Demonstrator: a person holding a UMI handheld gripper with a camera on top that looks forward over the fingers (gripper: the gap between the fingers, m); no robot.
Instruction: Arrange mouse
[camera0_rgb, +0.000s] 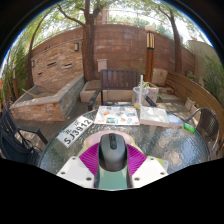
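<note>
A black computer mouse sits between my two fingers, its scroll wheel facing up. The magenta pads press against both of its sides. My gripper is shut on the mouse and holds it above the near edge of a table, with the mouse's front pointing toward the table.
On the table lie a licence plate at the left, a colourful mat in the middle and a bucket with bottles behind it. Benches, a brick wall and tree trunks stand beyond. A metal chair is at the right.
</note>
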